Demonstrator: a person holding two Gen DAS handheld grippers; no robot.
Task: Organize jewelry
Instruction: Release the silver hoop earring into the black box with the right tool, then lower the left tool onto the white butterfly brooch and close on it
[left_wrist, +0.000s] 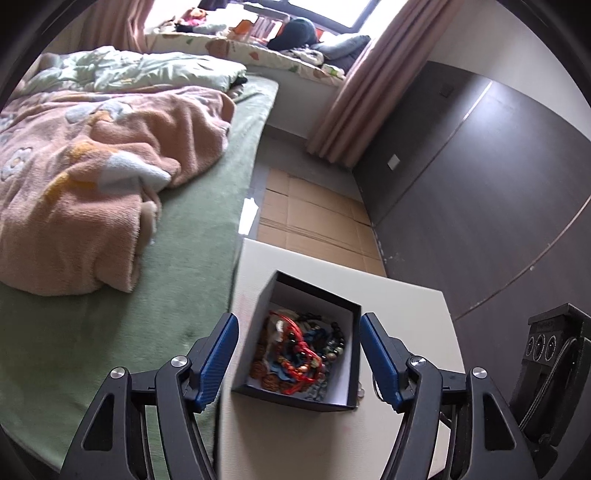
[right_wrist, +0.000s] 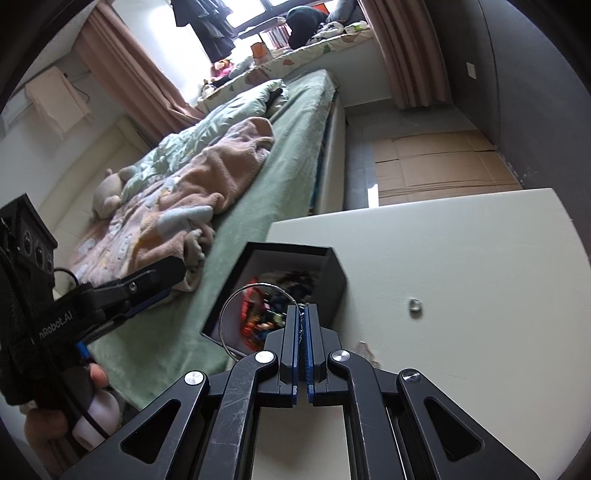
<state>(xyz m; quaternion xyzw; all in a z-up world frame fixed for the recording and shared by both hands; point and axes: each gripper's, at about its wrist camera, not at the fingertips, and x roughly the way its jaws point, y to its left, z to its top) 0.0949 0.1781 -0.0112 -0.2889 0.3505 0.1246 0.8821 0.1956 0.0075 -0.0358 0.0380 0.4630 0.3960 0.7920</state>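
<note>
A black open box (left_wrist: 352, 354) with a white inside stands on the white table (left_wrist: 406, 306) and holds a tangle of red cords and bead bracelets (left_wrist: 303, 354). My left gripper (left_wrist: 298, 325) is open, its blue pads on either side of the box, above it. My right gripper (right_wrist: 303, 310) is shut on a thin silver bangle (right_wrist: 225, 314), held over the near edge of the box (right_wrist: 334, 291). A small silver ring (right_wrist: 414, 305) lies on the table (right_wrist: 461, 258) to the right of the box. The left gripper also shows in the right wrist view (right_wrist: 147, 288).
A bed with a green sheet (left_wrist: 192, 295) and a pink blanket (left_wrist: 92, 184) lies left of the table. Flattened cardboard (left_wrist: 314, 214) covers the floor beyond. A dark wall panel (left_wrist: 480, 184) runs along the right.
</note>
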